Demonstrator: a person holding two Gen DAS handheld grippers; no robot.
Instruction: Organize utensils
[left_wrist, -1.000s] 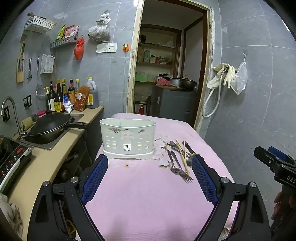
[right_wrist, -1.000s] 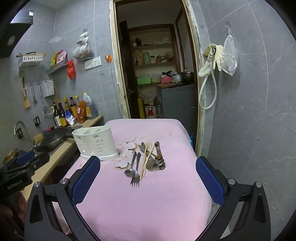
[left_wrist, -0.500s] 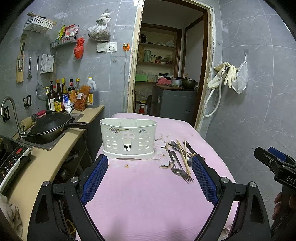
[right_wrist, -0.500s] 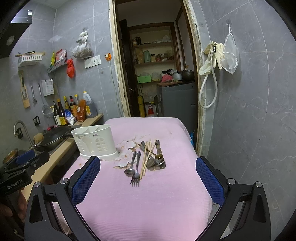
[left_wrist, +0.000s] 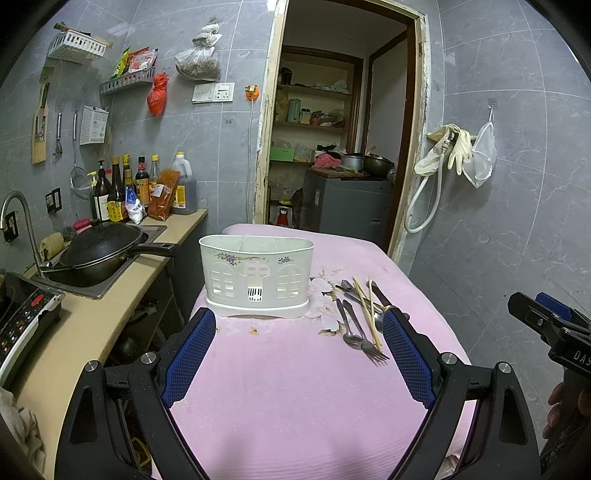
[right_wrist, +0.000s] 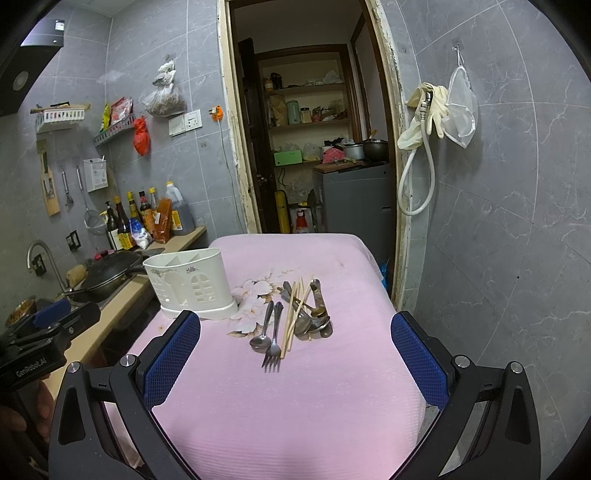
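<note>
A pink-covered table (left_wrist: 295, 387) fills the middle of both views, with a kitchen counter (left_wrist: 92, 332) along its left side. Near the table's far left stands a white slotted utensil holder (left_wrist: 256, 280), upright on its base, its long side across the left wrist view.

The left gripper (left_wrist: 297, 362) hangs above the near part of the table with its jaws wide apart and nothing between them. The holder sits beyond the jaws, slightly left of the middle of the gap. The right gripper (right_wrist: 295, 363) is likewise spread wide and empty, and the loose cutlery lies ahead of it, roughly centred in its gap.

That cutlery is a small heap to the right of the holder, apart from it. A fork (right_wrist: 272, 347) and a spoon (right_wrist: 263, 330) lie side by side, long axes running near to far, tines and bowl towards the cameras. Just right of them a bundle of chopsticks (right_wrist: 293, 314) runs the same way, fanning out at the far end, across more spoons (right_wrist: 314, 314).

The right wrist view looks down into the holder's top and shows inner dividers; the left wrist view shows only its front face with arched cut-outs. In the left wrist view the right-hand jaw covers part of the heap, and the right gripper's body appears at the frame's right edge.
</note>
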